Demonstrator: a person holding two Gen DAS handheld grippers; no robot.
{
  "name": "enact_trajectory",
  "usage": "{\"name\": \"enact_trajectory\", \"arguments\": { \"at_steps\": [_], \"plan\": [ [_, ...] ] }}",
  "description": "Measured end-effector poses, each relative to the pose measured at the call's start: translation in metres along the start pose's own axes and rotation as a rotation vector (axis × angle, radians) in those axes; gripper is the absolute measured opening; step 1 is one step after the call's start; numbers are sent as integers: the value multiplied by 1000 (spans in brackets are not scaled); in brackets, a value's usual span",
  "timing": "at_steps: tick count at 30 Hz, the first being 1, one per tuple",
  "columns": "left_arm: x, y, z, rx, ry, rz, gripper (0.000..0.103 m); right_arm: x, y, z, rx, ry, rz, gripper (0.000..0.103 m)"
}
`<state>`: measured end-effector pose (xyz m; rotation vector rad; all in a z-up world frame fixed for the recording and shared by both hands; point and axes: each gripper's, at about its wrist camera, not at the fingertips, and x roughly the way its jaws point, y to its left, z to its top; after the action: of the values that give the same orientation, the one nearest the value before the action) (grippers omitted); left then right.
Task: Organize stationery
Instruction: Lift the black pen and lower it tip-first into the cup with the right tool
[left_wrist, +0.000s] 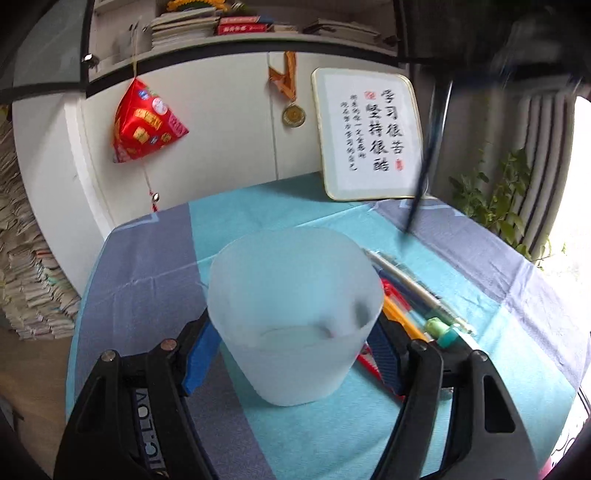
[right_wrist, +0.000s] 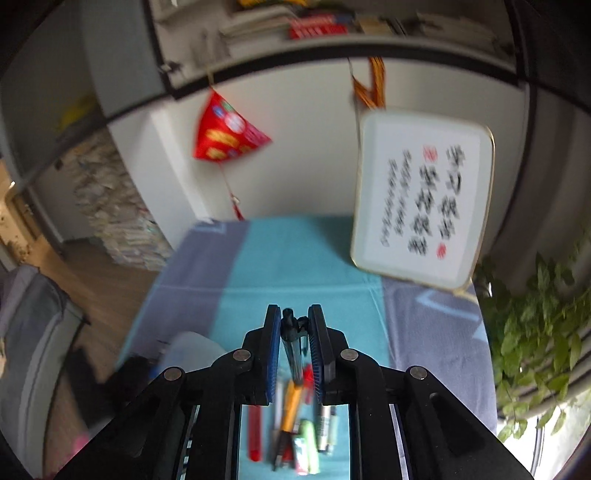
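Note:
My left gripper (left_wrist: 291, 343) is shut on a frosted white plastic cup (left_wrist: 295, 310), holding it upright over the blue tablecloth (left_wrist: 147, 258). The cup looks empty. A row of pens (left_wrist: 410, 295) lies on the cloth just right of the cup. My right gripper (right_wrist: 294, 328) is shut on a dark pen (right_wrist: 293, 343), held above the row of pens (right_wrist: 295, 424). That pen also shows in the left wrist view (left_wrist: 424, 162), blurred, hanging tip-down at the upper right, above and right of the cup. The cup shows blurred at the lower left of the right wrist view (right_wrist: 192, 347).
A framed calligraphy board (left_wrist: 369, 136) leans on the wall at the table's back. A red pyramid ornament (left_wrist: 144, 122) and a medal (left_wrist: 293, 114) hang on the wall. A green plant (left_wrist: 491, 192) stands to the right. Stacked books (left_wrist: 26, 266) sit at left.

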<state>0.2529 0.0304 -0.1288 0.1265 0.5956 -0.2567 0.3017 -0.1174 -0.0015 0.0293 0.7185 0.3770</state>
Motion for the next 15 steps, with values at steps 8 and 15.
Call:
{"name": "enact_trajectory", "arguments": {
  "at_steps": [8, 15],
  "plan": [
    [-1, 5, -1, -14, -1, -16, 71, -31, 52, 22, -108, -60, 103, 16],
    [-1, 7, -2, -24, 7, -36, 71, 5, 62, 6, -112, 16, 169, 16]
  ]
}}
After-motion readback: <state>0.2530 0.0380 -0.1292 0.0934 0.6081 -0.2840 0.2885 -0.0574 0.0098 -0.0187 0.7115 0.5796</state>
